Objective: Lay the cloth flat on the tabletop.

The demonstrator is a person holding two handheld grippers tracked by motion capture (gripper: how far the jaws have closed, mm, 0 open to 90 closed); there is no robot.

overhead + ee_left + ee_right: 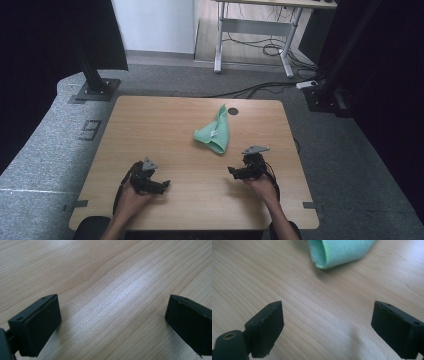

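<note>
A green cloth (214, 133) lies crumpled and partly folded in the upper middle of the wooden table (150, 125) in the high view, its narrow tip pointing toward a small dark hole (233, 111) in the tabletop. Both grippers sit low in that frame, near the table's front edge. The left gripper (159, 185) rests at lower left, well apart from the cloth; the right gripper (236, 172) is at lower right, nearer to it but not touching.

In the left gripper view the jaws stand wide apart over bare wood grain, holding nothing. In the right gripper view the right gripper (327, 325) is likewise spread and empty, with the cloth's rolled, pale-edged end (337, 252) at the top of the frame, ahead of the jaws.

This looks like the approach step, before any grasp. The next move likely calls for the right gripper to advance to the cloth's near edge and close on a single layer, while the left comes across to a second corner.

The cloth's far part is cut off in the right gripper view, and how its layers are folded is hard to make out. A small white mark on it, perhaps a label, is too small to tell.
</note>
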